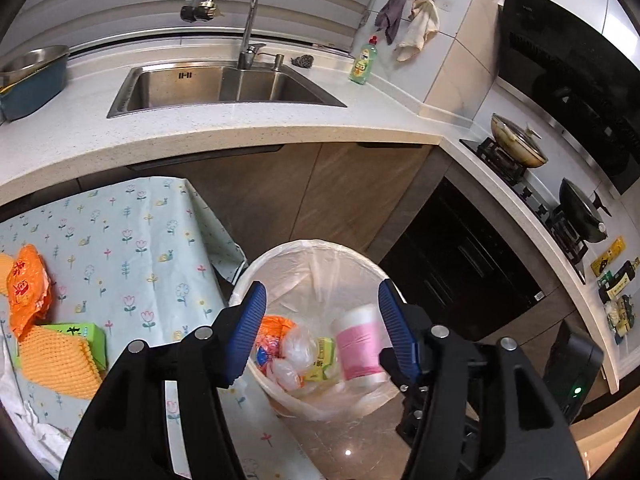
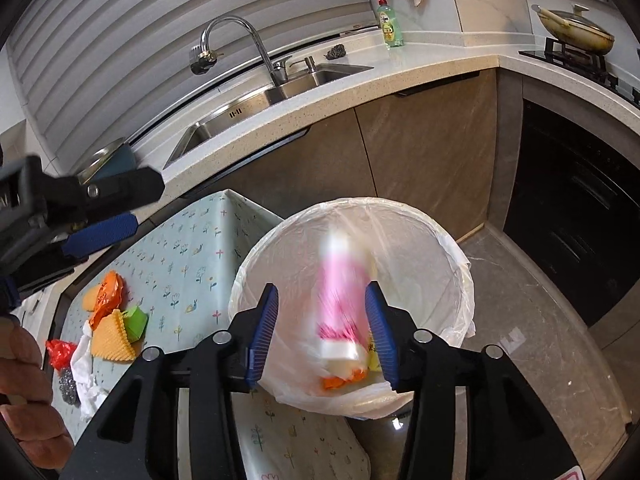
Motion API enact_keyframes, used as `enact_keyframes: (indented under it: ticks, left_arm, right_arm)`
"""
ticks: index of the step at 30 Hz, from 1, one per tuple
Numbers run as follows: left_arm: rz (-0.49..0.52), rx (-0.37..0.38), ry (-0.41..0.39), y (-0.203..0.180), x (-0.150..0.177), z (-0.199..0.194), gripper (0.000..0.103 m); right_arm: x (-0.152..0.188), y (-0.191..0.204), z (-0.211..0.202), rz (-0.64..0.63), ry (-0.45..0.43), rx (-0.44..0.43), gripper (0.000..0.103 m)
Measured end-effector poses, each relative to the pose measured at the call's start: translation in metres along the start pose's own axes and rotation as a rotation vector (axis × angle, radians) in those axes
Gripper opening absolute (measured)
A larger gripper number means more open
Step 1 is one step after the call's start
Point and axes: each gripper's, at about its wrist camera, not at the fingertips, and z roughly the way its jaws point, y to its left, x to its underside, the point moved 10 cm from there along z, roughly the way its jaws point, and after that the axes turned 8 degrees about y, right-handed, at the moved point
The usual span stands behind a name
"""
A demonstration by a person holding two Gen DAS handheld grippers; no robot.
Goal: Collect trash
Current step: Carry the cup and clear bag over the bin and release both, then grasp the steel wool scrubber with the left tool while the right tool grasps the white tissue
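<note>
Gaping right claw; pink bottle falling free.

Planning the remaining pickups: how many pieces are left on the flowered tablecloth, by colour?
Orange: 3 (wrapper, foam net, piece behind the wrapper)
Green: 1 (box)
Red: 1 (bag)
White: 1 (crumpled paper)
Silver: 1 (scourer)
Total: 7

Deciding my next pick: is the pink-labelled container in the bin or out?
In. The pink-labelled container lies inside the lined bin among other trash.
</note>
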Motion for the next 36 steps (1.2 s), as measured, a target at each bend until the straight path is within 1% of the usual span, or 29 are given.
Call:
enact_keyframes:
  ticks: [2,7,14,24,29,32,33,34,35,36]
  left_arm:
    - [-0.013,-0.019,-0.005,0.009,0.002,-0.003,0.056]
    - [-0.043,-0.073,-0.017,0.03,0.008,-0.015,0.057]
    - [-0.086,-0.159,-0.048,0.063,0.026,-0.044,0.057]
    - [-0.161,-0.291,-0.08,0.123,0.059,-0.096,0.057]
    - [-0.21,-0.363,-0.078,0.163,0.085,-0.122,0.057]
    - [-0.259,-0.39,-0.064,0.191,0.103,-0.135,0.057]
    - [-0.273,-0.4,-0.059,0.199,0.109,-0.139,0.058]
    - [-0.286,-0.415,-0.053,0.209,0.116,-0.144,0.06]
    - [-0.298,-0.432,-0.051,0.219,0.122,-0.148,0.061]
    - [-0.311,-0.448,-0.048,0.228,0.129,-0.153,0.061]
  right_arm:
    - [0.0,0.002,-0.002,0.0,-0.004,-0.003,0.045]
    - [0.001,0.009,-0.01,-0.001,-0.015,-0.021,0.051]
    - [0.008,0.038,-0.029,-0.039,-0.031,-0.055,0.057]
    - [0.035,0.106,-0.043,-0.15,-0.013,-0.121,0.058]
    - [0.057,0.146,-0.043,-0.207,0.017,-0.163,0.058]
    - [0.074,0.171,-0.041,-0.244,0.04,-0.187,0.058]
    - [0.08,0.18,-0.04,-0.259,0.051,-0.196,0.058]
    - [0.08,0.18,-0.04,-0.259,0.051,-0.196,0.058]
    - [0.093,0.197,-0.037,-0.286,0.07,-0.211,0.058]
    - [0.093,0.197,-0.037,-0.286,0.07,-0.211,0.058]
